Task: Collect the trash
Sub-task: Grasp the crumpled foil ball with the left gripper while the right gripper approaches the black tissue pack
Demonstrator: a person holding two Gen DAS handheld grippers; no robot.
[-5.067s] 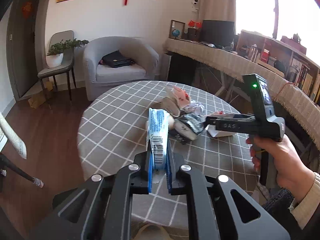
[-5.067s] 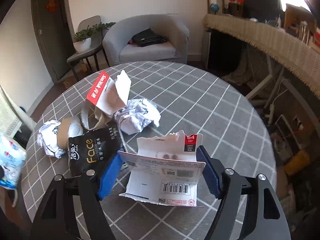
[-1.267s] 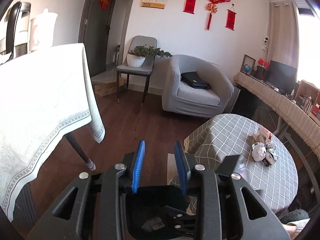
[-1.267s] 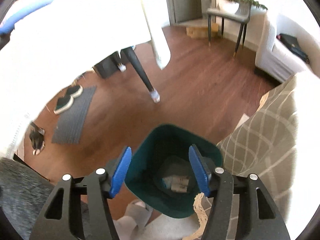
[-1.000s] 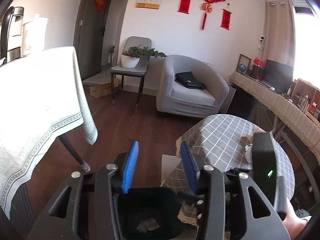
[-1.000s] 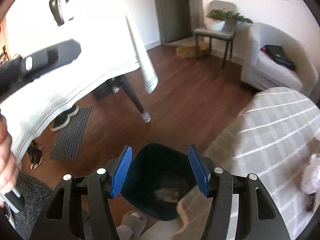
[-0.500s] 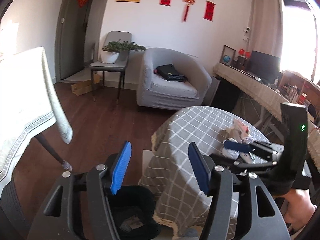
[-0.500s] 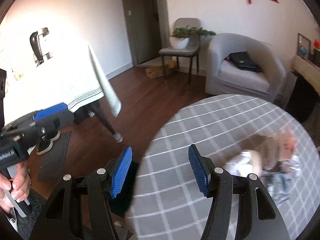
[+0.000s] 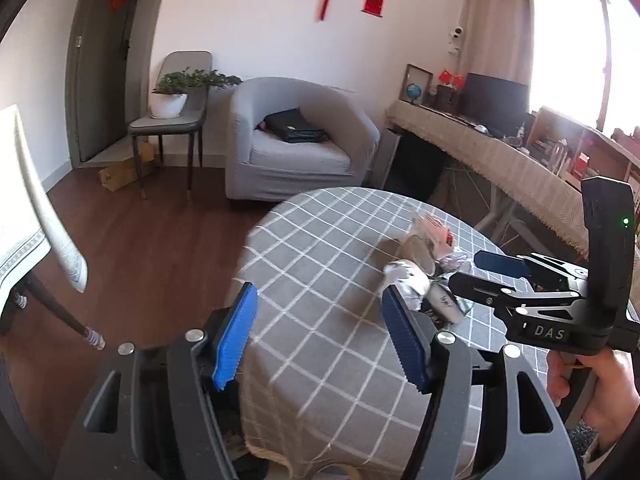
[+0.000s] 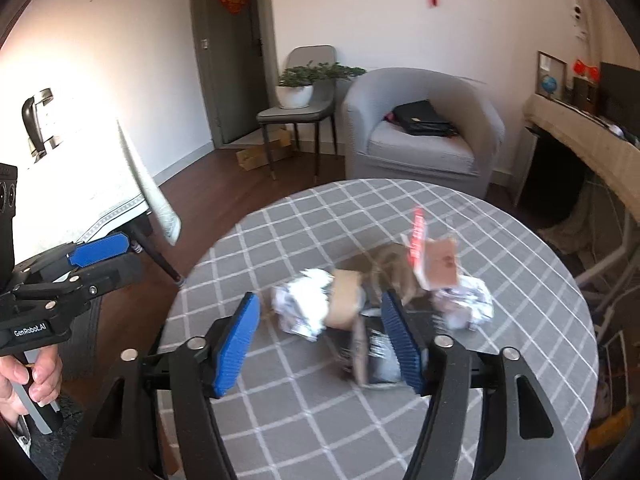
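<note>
Now that the bin has gone, both empty claws [image 9: 318, 336] [image 10: 320, 338] gape wider over table trash [image 10: 340, 304].

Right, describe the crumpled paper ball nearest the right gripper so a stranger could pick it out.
Find the round table with the grey checked cloth; the trash lies heaped near its middle. The crumpled white paper ball sits at the heap's left end. Alone among the pieces, it has a brown cardboard tube pressed against its right side.

Trash pile [image 10: 380, 304] on table [image 10: 280, 240], armchair [image 10: 424, 136] behind
</note>
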